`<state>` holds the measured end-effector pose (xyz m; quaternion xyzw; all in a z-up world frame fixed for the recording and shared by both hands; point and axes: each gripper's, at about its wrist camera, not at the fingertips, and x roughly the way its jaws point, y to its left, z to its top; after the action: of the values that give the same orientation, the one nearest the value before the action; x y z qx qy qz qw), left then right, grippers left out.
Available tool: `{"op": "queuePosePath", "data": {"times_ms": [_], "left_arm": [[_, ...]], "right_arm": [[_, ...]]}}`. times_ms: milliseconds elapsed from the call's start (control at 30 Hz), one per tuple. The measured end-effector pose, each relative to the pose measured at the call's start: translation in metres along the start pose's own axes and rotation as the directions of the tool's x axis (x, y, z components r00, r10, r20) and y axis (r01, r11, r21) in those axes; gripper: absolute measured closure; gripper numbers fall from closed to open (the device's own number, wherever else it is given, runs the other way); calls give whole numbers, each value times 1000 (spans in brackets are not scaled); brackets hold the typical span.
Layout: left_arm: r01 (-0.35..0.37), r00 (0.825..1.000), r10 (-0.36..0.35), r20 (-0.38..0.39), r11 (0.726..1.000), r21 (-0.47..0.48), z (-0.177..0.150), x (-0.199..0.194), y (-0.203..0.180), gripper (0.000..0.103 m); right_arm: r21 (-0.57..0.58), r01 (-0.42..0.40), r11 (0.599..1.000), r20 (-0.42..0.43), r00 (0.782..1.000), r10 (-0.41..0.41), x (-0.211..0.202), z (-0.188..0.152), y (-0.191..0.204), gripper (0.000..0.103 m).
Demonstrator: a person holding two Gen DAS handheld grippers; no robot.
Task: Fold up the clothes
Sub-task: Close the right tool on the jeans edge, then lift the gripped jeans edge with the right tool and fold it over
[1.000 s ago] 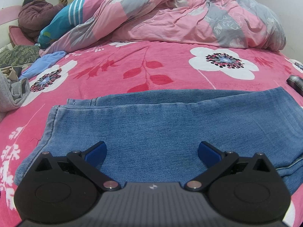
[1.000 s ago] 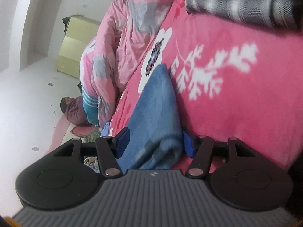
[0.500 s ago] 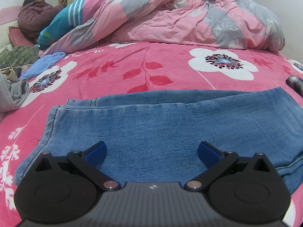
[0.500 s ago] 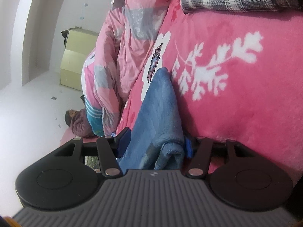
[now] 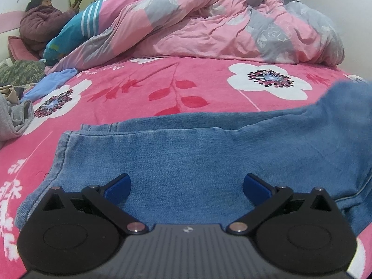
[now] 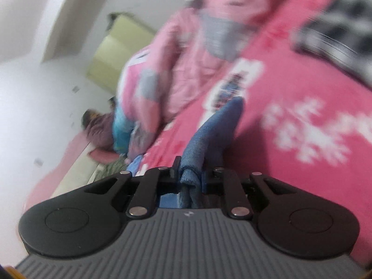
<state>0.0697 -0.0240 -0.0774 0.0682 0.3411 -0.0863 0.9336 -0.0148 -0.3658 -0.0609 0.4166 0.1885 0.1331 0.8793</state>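
Left gripper [image 5: 187, 187] fingers spread wide above blue jeans [image 5: 197, 153] lying flat on pink floral bed [image 5: 139, 93]; jeans' right end lifted.

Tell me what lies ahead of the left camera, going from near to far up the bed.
Left gripper → jeans → flowered pink blanket → rumpled quilt.

Your right wrist view is smeared by motion blur: the plaid cloth [image 6: 334, 18] at the upper right is a streaked check cut by the frame edge, and the quilt [image 6: 186, 53] loses its pattern. In your left wrist view the jeans [image 5: 186, 160] run off the right edge, blurred there, and the gripper body hides their near hem.
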Motion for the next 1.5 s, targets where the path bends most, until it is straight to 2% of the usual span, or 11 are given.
{"op": "queuePosePath", "data": {"times_ms": [167, 333, 400, 500, 633, 733, 800, 1100, 1267, 1367, 1500], "left_arm": [[-1, 1000, 0, 12, 1000, 11, -2, 0, 0, 0], [16, 1000, -16, -24, 1000, 8, 7, -7, 8, 0], [9, 1000, -9, -10, 1000, -16, 14, -14, 15, 0], [22, 1000, -22, 3, 1000, -3, 32, -11, 17, 0], [0, 998, 5, -60, 996, 88, 56, 22, 3, 0], [-24, 990, 38, -138, 994, 102, 66, 53, -1, 0], [-26, 987, 37, -154, 997, 71, 72, 60, 2, 0], [56, 993, -39, -113, 986, 158, 39, 25, -22, 1], [102, 992, -84, -91, 972, 213, 20, 4, -37, 0], [117, 991, -104, -88, 981, 158, 20, -2, -29, 1], [145, 989, -143, -32, 987, 70, 21, -18, -13, 1]], "right_arm": [[-110, -137, 984, -57, 990, 131, 20, 5, 51, 90], [-145, -257, 956, -112, 964, 242, 36, 2, 83, 90], [-154, -285, 946, -122, 956, 268, 37, 2, 90, 90], [-138, -305, 942, -120, 950, 290, 34, 3, 88, 90], [-91, -329, 940, -113, 941, 318, 26, 2, 77, 90], [-82, -344, 936, -107, 936, 335, 22, 1, 75, 90], [-77, -352, 933, -104, 933, 344, 20, 0, 74, 90], [-32, -357, 933, -91, 931, 353, 22, 2, 58, 90], [-37, -361, 932, -99, 929, 356, 23, -1, 63, 90], [-39, -358, 933, -113, 929, 352, 26, -4, 68, 90], [-70, -360, 930, -115, 929, 351, 26, -4, 80, 90]]}}
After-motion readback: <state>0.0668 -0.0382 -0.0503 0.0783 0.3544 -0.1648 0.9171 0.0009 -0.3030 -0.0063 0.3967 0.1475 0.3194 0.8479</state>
